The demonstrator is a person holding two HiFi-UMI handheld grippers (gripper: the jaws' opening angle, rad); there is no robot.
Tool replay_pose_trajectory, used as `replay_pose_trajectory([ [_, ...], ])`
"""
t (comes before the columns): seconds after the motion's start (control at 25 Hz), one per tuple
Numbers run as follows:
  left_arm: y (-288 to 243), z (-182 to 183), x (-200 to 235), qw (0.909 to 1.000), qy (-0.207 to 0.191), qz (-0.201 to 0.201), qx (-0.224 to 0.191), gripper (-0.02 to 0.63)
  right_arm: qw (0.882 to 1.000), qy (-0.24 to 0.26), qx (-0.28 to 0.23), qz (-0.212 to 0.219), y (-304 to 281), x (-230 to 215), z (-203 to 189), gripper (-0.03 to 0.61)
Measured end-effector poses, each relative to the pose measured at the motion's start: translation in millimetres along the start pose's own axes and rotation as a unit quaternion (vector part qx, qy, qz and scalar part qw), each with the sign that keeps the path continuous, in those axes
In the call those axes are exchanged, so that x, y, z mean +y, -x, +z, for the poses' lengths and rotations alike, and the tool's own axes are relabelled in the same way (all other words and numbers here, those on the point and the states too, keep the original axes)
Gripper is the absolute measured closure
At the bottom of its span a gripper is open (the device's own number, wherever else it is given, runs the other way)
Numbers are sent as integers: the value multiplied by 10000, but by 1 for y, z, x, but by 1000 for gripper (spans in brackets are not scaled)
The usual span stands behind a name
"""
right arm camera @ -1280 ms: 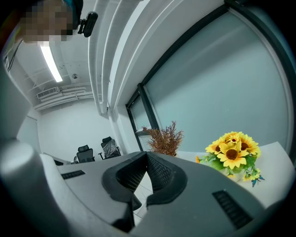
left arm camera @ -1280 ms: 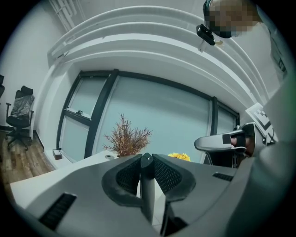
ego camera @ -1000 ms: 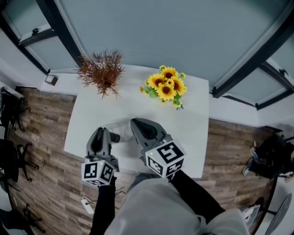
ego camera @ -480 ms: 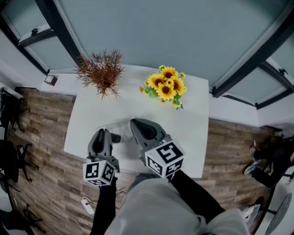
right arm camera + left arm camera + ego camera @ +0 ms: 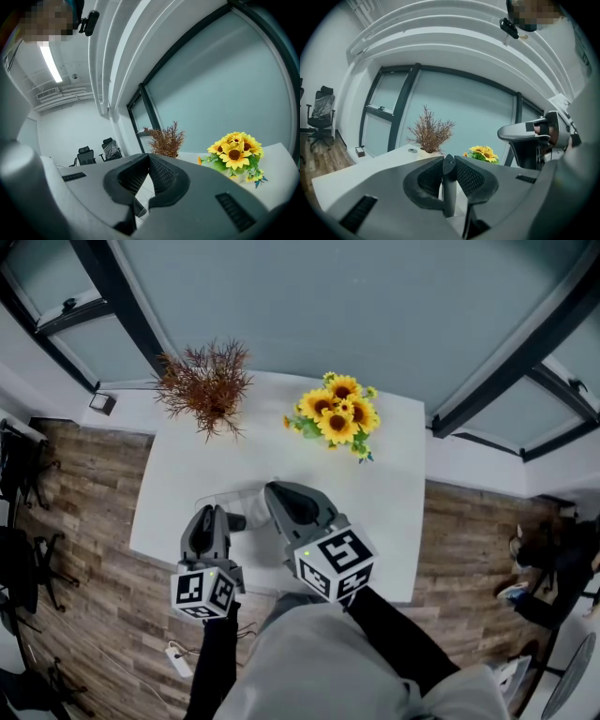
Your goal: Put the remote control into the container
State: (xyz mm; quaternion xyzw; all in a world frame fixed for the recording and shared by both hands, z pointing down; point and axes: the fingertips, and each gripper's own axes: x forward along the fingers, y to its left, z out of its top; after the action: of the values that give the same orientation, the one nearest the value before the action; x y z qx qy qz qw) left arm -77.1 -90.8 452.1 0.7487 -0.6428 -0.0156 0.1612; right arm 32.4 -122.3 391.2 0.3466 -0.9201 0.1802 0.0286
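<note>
Remote control [image 5: 449, 194] is clamped edge-on in left gripper [image 5: 449, 161] fingers, just by clear container [image 5: 251, 504] on bench [image 5: 384, 488]. Right gripper [image 5: 148, 158] fingers together, empty. Best move: centre over the opening, lower, then release.

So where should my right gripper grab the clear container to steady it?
Probably the thin rim wall of the clear container, from above, one jaw inside and one outside: it lies flat and open-topped on the table, too wide to span whole. The left gripper holds the remote control.
</note>
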Motion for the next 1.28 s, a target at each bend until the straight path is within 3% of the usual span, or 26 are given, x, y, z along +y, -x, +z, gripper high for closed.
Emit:
replay_pose_trajectory([
  [1.28, -3, -20, 4, 9997, -48, 43, 248, 543, 10000, -1, 66, 9, -3, -2, -4, 573],
])
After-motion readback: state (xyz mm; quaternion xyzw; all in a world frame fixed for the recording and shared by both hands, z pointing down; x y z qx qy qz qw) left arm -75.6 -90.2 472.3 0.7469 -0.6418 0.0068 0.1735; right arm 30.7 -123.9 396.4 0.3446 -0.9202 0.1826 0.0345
